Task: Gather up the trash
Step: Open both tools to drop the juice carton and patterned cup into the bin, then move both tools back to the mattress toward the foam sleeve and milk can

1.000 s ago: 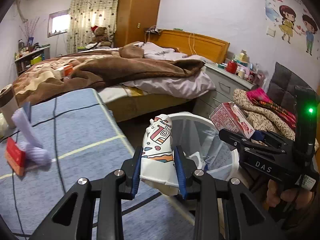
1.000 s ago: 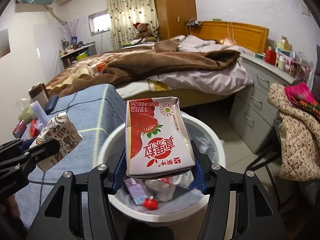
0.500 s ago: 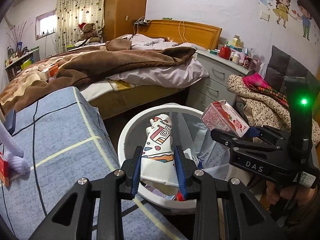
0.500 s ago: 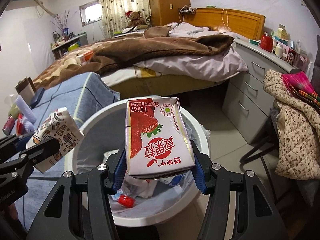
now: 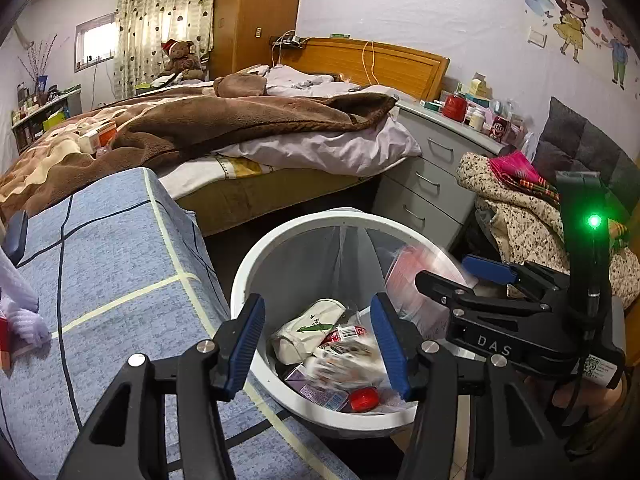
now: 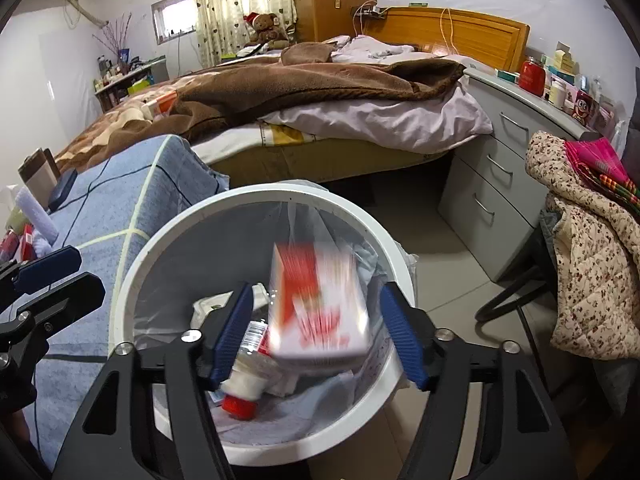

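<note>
A white round trash bin (image 5: 256,256) (image 6: 132,276) with a clear liner stands on the floor beside the blue table. My left gripper (image 5: 318,344) is open and empty above the bin. A patterned paper cup (image 5: 348,356), blurred, lies among the trash inside. My right gripper (image 6: 316,330) is open above the bin; the red and white strawberry milk carton (image 6: 318,308) is blurred, falling between its jaws into the bin. The carton shows as a pale blur in the left wrist view (image 5: 416,276), next to the right gripper (image 5: 468,276). The left gripper's fingers (image 6: 48,266) show at the right wrist view's left edge.
A blue checked tablecloth (image 5: 104,264) covers the table left of the bin, with a white cloth (image 5: 20,300) and red item at its edge. An unmade bed (image 5: 240,128), grey drawers (image 5: 432,176) and a chair piled with clothes (image 5: 528,208) surround the bin.
Both grippers have opened over the bin. The paper cup has dropped from the left one into the trash; the milk carton has left the right one and is falling.
</note>
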Available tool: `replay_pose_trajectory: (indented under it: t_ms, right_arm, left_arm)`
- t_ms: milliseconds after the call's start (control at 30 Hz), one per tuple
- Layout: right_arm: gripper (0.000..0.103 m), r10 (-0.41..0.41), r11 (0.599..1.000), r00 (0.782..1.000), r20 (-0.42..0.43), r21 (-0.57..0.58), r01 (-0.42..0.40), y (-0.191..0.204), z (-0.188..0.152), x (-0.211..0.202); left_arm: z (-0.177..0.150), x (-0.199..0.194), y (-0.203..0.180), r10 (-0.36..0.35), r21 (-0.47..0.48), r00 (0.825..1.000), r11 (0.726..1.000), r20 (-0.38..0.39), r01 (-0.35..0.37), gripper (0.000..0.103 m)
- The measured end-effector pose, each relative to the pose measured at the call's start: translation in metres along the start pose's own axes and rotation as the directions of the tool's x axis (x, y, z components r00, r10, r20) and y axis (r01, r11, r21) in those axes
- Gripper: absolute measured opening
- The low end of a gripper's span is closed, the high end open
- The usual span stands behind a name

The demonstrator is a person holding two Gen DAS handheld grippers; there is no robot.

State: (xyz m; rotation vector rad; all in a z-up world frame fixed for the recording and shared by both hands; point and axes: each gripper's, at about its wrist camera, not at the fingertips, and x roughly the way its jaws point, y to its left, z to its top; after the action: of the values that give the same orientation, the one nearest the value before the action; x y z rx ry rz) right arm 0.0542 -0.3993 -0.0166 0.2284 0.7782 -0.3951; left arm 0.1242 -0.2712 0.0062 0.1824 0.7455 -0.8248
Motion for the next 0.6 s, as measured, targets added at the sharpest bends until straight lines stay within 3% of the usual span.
replay_pose_trajectory:
  t_ms: [600]
  right_arm:
    - [0.069, 0.035, 0.999, 0.997, 0.063, -0.013, -0.035, 0.024, 0.005, -0.016]
  left_arm:
    - [-0.01, -0.04, 0.033, 0.071, -0.065, 0.996, 0.996, 0.06, -0.067, 0.061]
